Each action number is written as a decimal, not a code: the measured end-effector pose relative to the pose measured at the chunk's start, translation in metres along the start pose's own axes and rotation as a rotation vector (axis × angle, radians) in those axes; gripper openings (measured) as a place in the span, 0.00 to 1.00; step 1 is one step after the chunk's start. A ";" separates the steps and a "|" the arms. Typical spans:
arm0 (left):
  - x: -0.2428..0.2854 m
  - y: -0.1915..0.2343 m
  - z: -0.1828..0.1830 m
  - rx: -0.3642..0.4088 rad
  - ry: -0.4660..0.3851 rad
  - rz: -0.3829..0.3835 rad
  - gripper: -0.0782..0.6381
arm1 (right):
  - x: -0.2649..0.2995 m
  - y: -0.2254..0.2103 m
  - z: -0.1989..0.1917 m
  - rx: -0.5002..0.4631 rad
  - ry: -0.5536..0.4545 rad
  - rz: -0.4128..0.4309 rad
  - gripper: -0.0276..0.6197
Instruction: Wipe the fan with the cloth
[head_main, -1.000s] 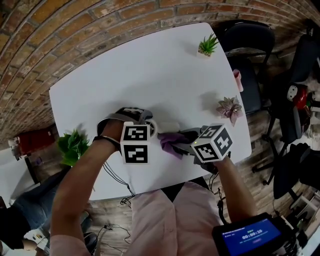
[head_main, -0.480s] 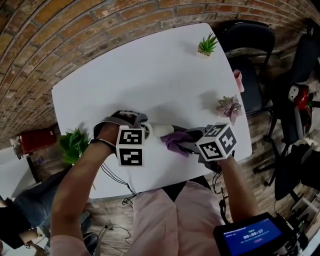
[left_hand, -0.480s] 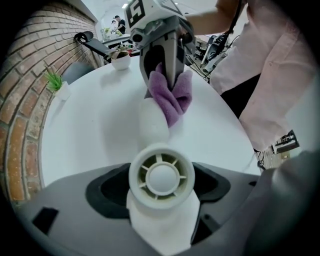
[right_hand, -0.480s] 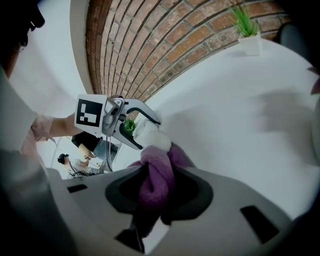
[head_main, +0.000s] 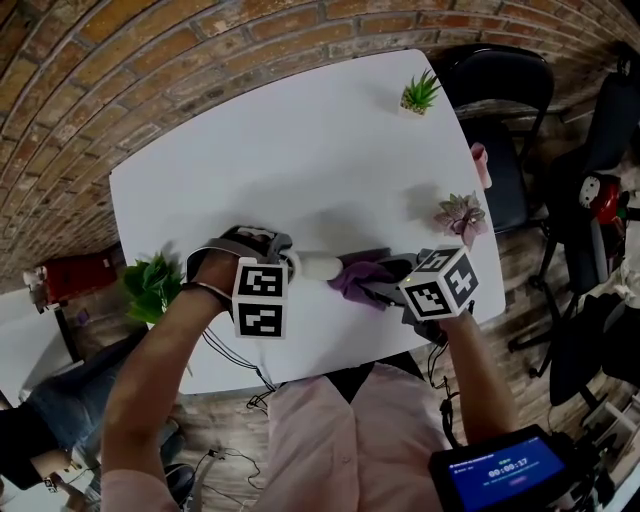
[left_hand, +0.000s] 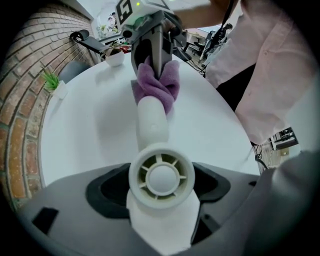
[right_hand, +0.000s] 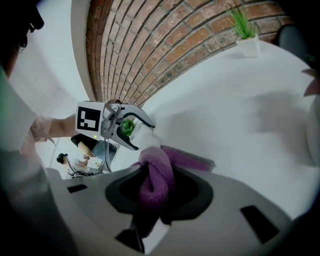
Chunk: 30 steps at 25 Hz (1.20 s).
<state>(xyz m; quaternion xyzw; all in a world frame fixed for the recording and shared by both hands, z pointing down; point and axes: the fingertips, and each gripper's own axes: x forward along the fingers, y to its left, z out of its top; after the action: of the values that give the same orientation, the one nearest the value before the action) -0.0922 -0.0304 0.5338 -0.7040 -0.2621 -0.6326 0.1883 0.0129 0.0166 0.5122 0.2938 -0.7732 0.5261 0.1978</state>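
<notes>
A small white hand fan (head_main: 318, 266) lies level over the white table (head_main: 300, 150). My left gripper (head_main: 275, 262) points down and is shut on the fan's round, spoked head (left_hand: 160, 177). The fan's handle (left_hand: 152, 120) runs away from that gripper toward a purple cloth (left_hand: 157, 85). My right gripper (head_main: 385, 285) is shut on the cloth (right_hand: 156, 172) and holds it bunched against the handle's far end. In the right gripper view the left gripper (right_hand: 117, 125) shows just beyond the cloth. In the left gripper view the right gripper (left_hand: 150, 45) shows behind the cloth.
A small green plant in a white pot (head_main: 419, 92) stands at the table's far right corner. A pinkish succulent (head_main: 459, 214) sits near the right edge. A leafy plant (head_main: 150, 285) is at the left edge. A black chair (head_main: 497, 80) stands beyond the right side.
My left gripper has drawn the fan a little to the left, so more of the white handle shows between the grippers. The right gripper and cloth have stayed in place.
</notes>
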 end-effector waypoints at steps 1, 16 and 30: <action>0.000 -0.002 -0.001 0.003 0.005 0.000 0.63 | 0.000 -0.001 0.000 -0.001 -0.001 0.000 0.22; 0.004 -0.028 -0.010 0.172 0.141 -0.008 0.63 | -0.009 -0.008 0.025 -0.022 -0.036 0.007 0.22; 0.006 -0.027 -0.008 0.198 0.143 -0.013 0.63 | 0.057 0.031 0.060 -0.184 0.115 0.103 0.22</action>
<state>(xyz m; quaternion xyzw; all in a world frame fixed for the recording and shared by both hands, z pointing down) -0.1143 -0.0128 0.5386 -0.6333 -0.3135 -0.6535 0.2710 -0.0505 -0.0444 0.5039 0.2036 -0.8196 0.4785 0.2404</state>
